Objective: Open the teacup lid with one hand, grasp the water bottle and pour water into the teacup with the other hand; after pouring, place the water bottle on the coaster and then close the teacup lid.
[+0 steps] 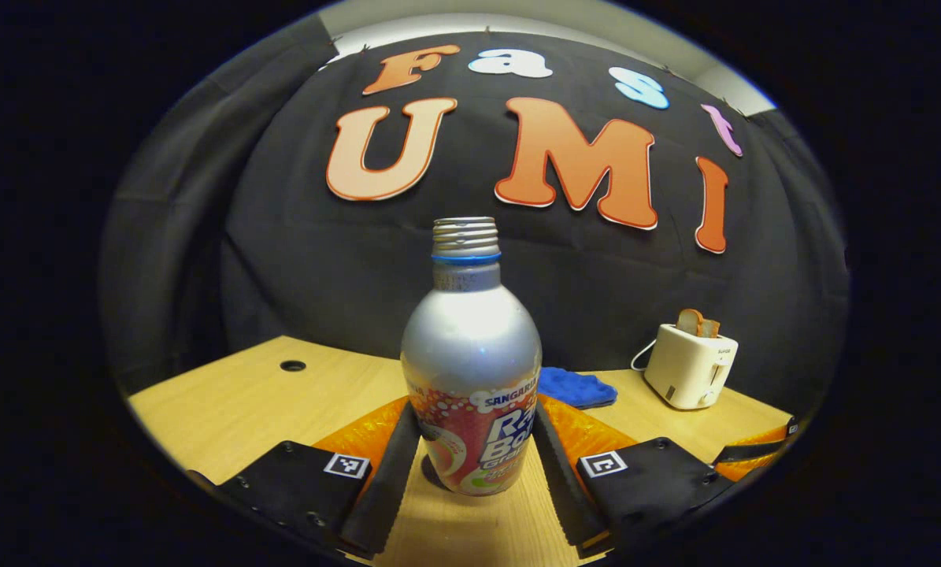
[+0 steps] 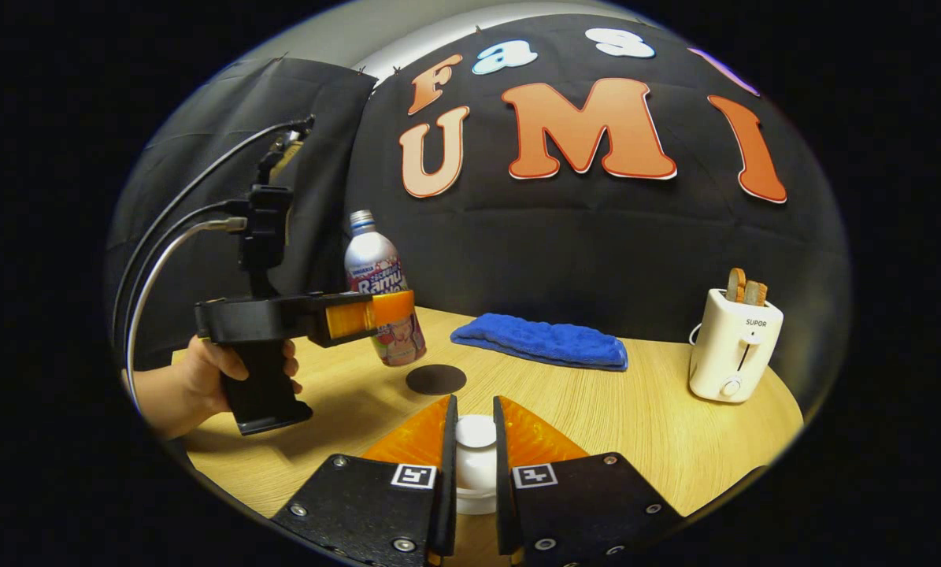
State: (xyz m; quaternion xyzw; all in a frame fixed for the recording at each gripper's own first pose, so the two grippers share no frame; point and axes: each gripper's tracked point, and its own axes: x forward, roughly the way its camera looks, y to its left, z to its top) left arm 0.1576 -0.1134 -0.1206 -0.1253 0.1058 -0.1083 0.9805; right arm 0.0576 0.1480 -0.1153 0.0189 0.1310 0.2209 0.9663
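Observation:
A silver bottle [image 1: 470, 354] with a printed label and an uncapped threaded neck stands upright between my left gripper's [image 1: 474, 421] fingers, which press on its lower body from both sides. In the right gripper view the same bottle [image 2: 372, 264] leans slightly in the left gripper [image 2: 376, 311], just left of and behind the dark round coaster [image 2: 435, 379]. My right gripper [image 2: 474, 405] is shut on the round knob of the white teacup lid [image 2: 476, 433]. What lies under the lid is hidden by the fingers.
A folded blue cloth [image 2: 541, 340] lies at the back of the wooden table [image 2: 635, 425]. A white toaster [image 2: 734, 346] holding bread stands at the right. A person's hand [image 2: 198, 374] holds the left gripper, with cables rising behind it. The tabletop has a cable hole [image 1: 292, 365].

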